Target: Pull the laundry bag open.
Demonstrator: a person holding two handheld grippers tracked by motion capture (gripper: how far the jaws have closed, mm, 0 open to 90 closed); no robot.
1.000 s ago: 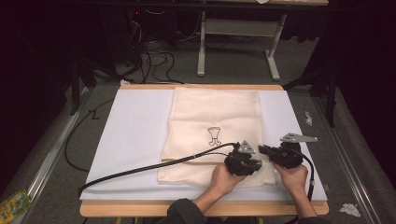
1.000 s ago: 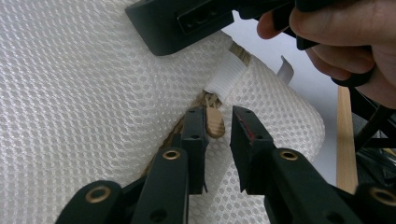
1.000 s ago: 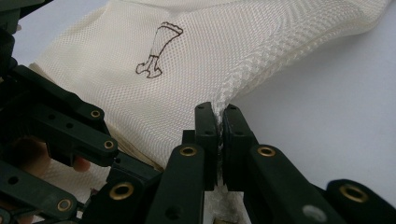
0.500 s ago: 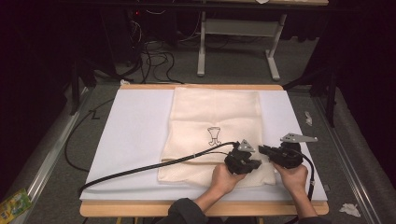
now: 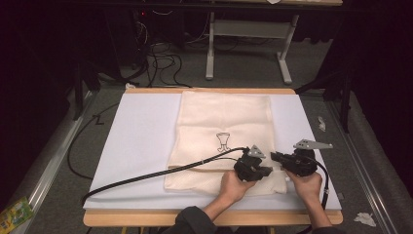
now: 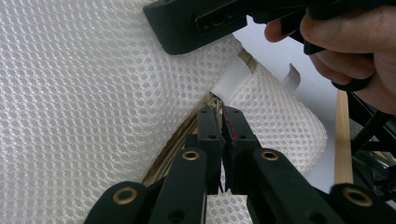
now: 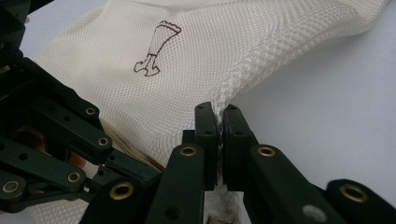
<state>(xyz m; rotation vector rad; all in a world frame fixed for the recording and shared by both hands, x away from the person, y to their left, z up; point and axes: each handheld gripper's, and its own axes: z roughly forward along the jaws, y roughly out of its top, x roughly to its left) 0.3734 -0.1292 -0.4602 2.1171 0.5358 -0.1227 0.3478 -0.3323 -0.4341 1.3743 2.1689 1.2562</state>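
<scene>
A wooden-edged table point(image 5: 146, 217) carries a white rectangular sheet point(image 5: 141, 141). On the sheet lies a cream mesh fabric bag point(image 5: 224, 122) with a small dark drawing point(image 5: 222, 141) near its middle. At the bag's 5 o'clock corner, the left gripper point(image 5: 265, 171) and the right gripper point(image 5: 275, 156) sit close together, each held in a hand. The left gripper point(image 6: 222, 122) has its jaws pressed together on the bag's mesh point(image 6: 93, 93) beside a white tape tab point(image 6: 229, 79). The right gripper point(image 7: 219, 122) has its jaws clamped on the bag's edge point(image 7: 243, 74), lifting it into a ridge.
</scene>
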